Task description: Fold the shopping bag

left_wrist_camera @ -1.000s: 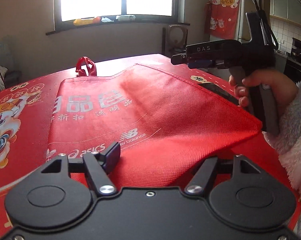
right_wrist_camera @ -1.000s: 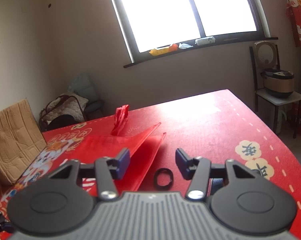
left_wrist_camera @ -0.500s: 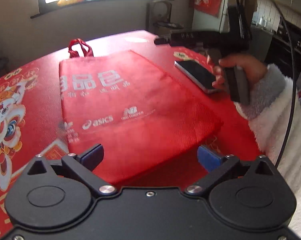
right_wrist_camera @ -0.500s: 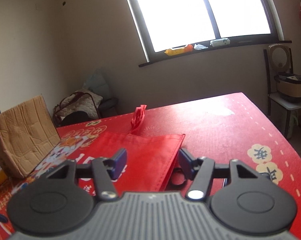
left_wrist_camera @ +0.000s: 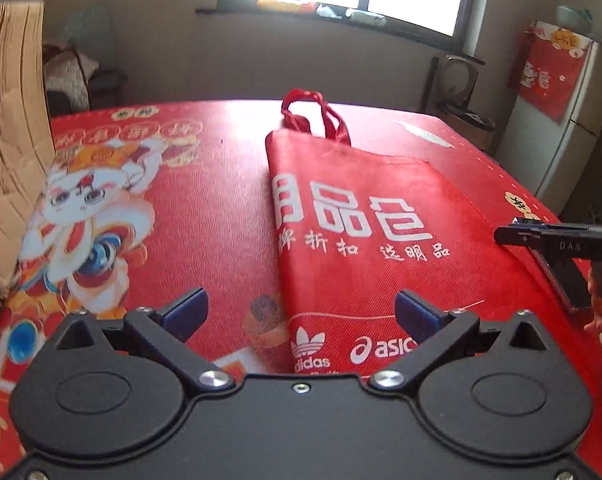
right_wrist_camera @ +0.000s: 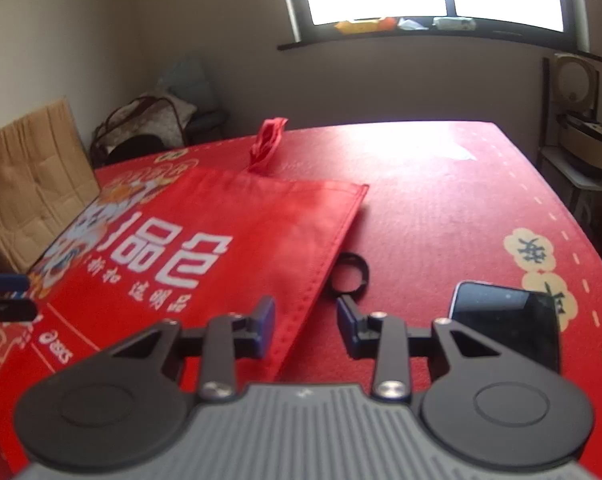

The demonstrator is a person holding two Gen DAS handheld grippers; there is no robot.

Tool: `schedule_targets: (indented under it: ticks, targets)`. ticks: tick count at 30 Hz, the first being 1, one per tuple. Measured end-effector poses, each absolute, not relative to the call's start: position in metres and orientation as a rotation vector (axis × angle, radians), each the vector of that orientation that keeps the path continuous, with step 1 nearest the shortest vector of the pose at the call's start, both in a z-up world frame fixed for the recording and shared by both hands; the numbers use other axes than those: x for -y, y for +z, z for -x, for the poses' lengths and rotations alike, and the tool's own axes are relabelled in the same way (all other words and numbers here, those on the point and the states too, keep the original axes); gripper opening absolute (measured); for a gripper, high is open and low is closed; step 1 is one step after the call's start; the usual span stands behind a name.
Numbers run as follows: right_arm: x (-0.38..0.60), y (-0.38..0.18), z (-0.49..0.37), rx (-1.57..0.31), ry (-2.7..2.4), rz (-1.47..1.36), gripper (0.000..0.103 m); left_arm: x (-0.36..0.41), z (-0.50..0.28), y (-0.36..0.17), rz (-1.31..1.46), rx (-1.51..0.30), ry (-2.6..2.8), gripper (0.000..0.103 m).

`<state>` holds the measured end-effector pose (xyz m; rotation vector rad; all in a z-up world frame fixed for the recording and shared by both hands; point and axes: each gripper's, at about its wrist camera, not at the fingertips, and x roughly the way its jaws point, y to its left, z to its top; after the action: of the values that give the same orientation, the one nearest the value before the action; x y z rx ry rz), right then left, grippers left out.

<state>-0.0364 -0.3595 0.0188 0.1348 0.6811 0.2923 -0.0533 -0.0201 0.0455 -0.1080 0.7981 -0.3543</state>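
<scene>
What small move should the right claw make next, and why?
Probably ease forward and finish closing on the bag's right edge. The right claw straddles that stitched edge with its jaws closing but not yet pressing the fabric. The bag lies flat, handles at the far end, while the left claw stands wide open over the near-left corner, holding nothing.

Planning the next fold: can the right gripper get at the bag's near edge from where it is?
Probably yes. The right gripper already straddles the bag edge, jaws closing around it. The black ring and phone lie clear of it.
</scene>
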Motion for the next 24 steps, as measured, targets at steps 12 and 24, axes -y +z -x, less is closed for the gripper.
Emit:
schedule_targets:
  ticks: [12, 24]
  targets:
    - [0.342, 0.024, 0.036, -0.638, 0.417, -0.201, 0.014, -0.007, 0.055, 0.024, 0.331, -0.923, -0.457, 0.101]
    - [0.343, 0.041, 0.048, -0.520, 0.365, -0.175, 0.075, 0.011, 0.082, 0.023, 0.173, -0.900, -0.351, 0.101]
